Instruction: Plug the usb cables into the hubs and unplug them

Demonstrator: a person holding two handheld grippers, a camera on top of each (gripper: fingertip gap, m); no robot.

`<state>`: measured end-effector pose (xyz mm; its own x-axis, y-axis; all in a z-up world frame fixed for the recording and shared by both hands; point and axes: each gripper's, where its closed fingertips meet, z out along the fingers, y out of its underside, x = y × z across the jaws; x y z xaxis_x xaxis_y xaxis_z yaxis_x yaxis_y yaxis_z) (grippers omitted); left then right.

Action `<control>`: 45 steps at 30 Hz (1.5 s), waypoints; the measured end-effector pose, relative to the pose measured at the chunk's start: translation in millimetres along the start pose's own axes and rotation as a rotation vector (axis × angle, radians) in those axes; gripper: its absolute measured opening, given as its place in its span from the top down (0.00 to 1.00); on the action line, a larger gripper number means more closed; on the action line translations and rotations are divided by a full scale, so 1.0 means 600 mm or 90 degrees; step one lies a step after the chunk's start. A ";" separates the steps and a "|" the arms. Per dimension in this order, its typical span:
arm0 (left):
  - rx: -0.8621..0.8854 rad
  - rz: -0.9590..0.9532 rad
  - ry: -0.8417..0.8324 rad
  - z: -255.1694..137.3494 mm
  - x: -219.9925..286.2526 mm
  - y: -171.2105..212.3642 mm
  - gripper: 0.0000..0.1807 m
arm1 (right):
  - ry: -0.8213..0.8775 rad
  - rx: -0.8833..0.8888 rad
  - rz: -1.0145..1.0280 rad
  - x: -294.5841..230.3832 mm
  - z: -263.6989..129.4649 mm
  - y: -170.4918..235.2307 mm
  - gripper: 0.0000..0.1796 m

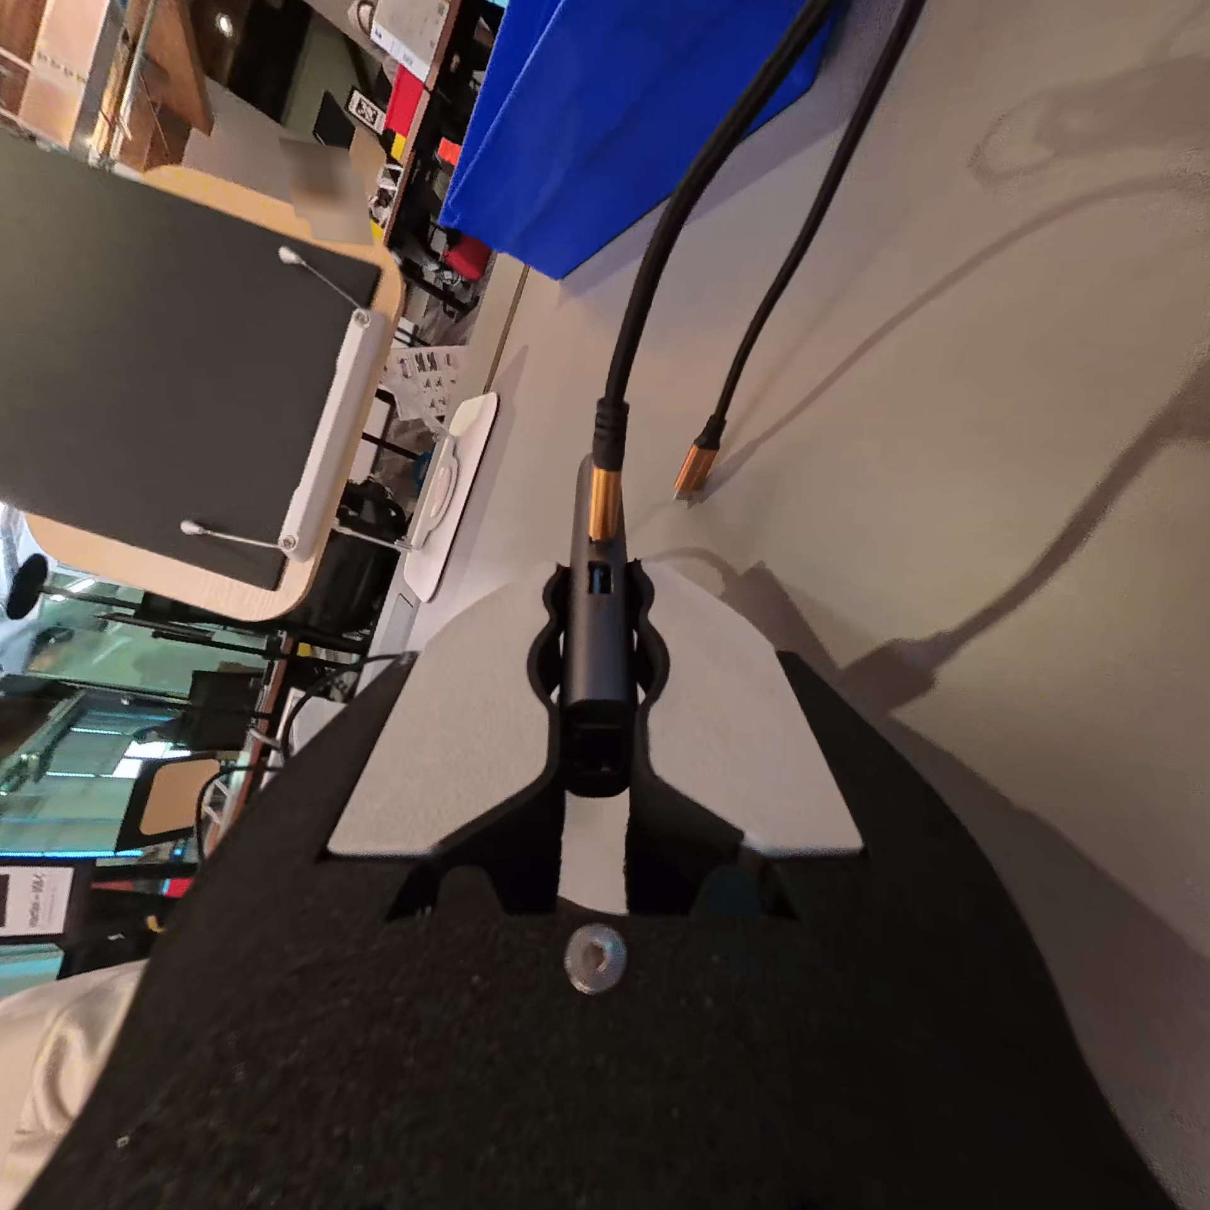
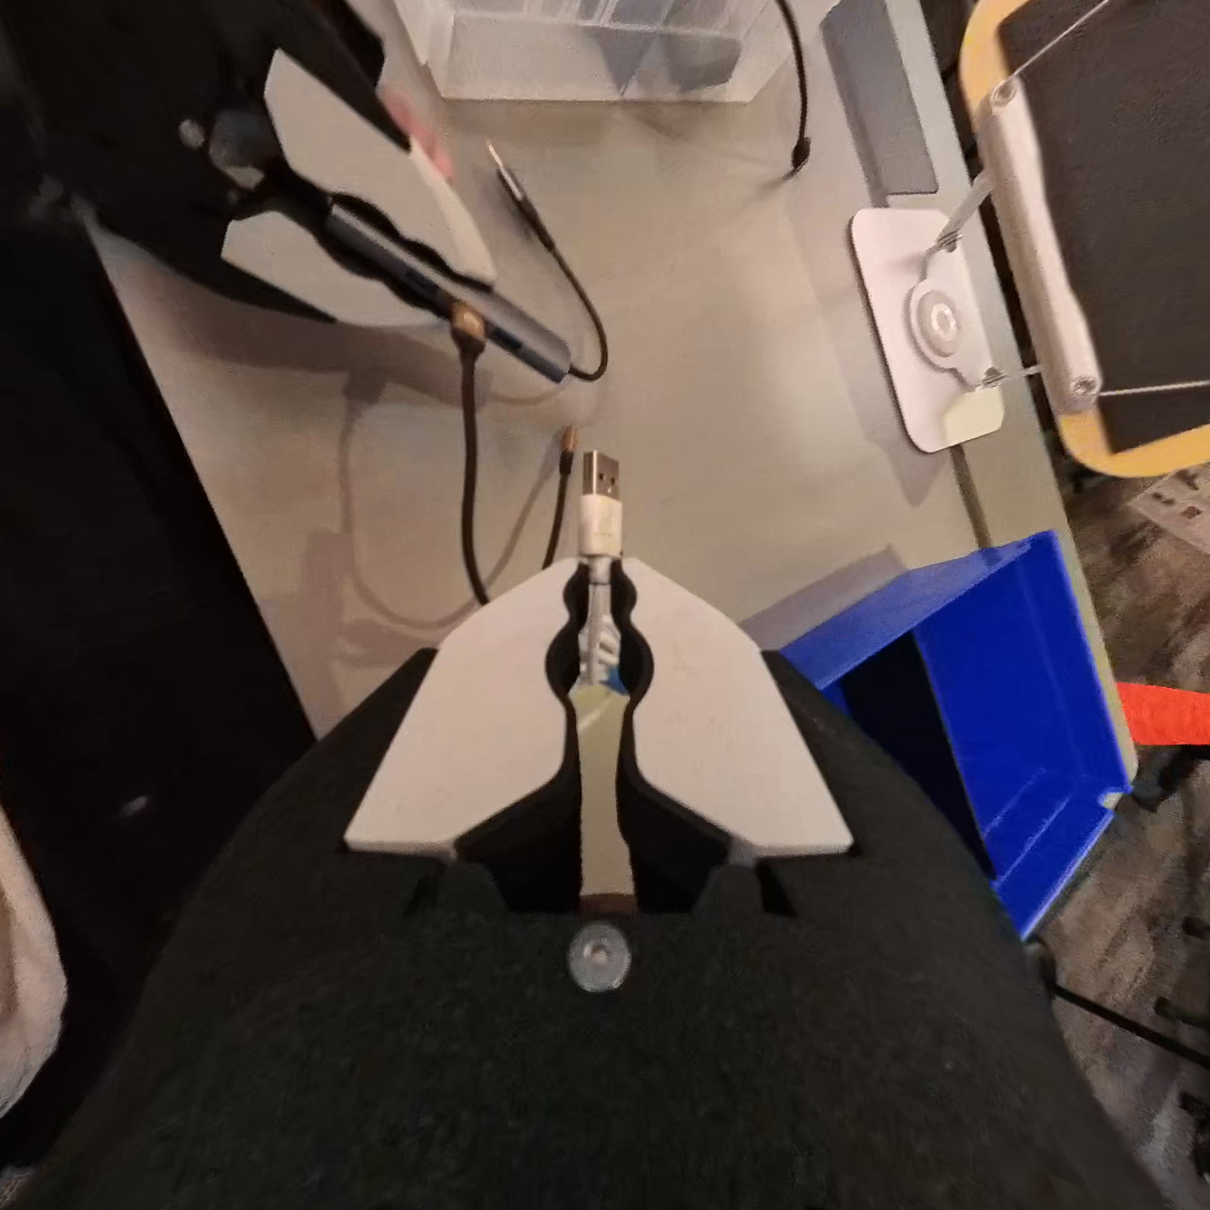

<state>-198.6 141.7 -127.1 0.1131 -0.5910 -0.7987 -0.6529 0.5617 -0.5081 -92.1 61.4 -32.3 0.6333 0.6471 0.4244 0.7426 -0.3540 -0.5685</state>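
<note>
Left wrist view: left gripper point(image 1: 599, 569) clamps the dark grey hub point(image 1: 594, 661) between its white fingers point(image 1: 458, 707), hub's long axis running forward, an open port facing the camera at the near end. A black cable with a gold plug point(image 1: 603, 501) is seated in the hub's upper face just past the fingertips; a blue port sits free beside it. A second, thinner black cable with a gold connector point(image 1: 695, 468) lies loose on the grey table point(image 1: 916, 458), tip close to the hub but apart. Blue bin point(image 1: 609, 131) sits at the far end, both cables passing beside it.

Right wrist view: right gripper point(image 2: 597, 563) is pinched on a white USB cable point(image 2: 599, 517) just behind the plug body, metal plug pointing forward, free in the air above the table. Left gripper point(image 2: 484, 288) appears upper left, holding the hub point(image 2: 517, 340), slightly blurred. Plug and hub well apart. Gold-tipped loose connector point(image 2: 568, 440) lies just left of the white plug. Blue bin point(image 2: 982, 687) to the right; clear plastic organiser point(image 2: 609, 46) at the top edge.
</note>
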 end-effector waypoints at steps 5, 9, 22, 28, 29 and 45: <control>-0.003 0.053 -0.015 -0.001 0.008 -0.017 0.91 | -0.037 -0.064 -0.073 -0.042 0.107 -0.004 0.97; 0.002 0.061 -0.002 -0.002 0.021 -0.026 0.91 | -0.090 -0.059 -0.045 -0.067 0.152 -0.005 0.97; 0.001 0.109 -0.011 -0.004 0.029 -0.034 0.91 | -0.131 -0.080 -0.028 -0.082 0.166 0.005 0.97; -0.014 0.141 -0.016 -0.001 0.033 -0.029 0.91 | -0.089 -0.111 -0.084 -0.081 0.176 0.013 0.97; -0.016 0.143 -0.015 0.000 0.034 -0.029 0.91 | -0.070 -0.126 -0.108 -0.079 0.179 0.015 0.97; -0.067 0.157 -0.003 0.010 0.044 -0.007 0.91 | -0.191 -0.052 0.067 -0.096 0.205 0.015 0.97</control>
<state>-188.4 127.2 -147.7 -0.0550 -0.4409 -0.8959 -0.7352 0.6250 -0.2624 -148.6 103.7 -148.7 0.6237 0.7703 0.1331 0.6995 -0.4739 -0.5349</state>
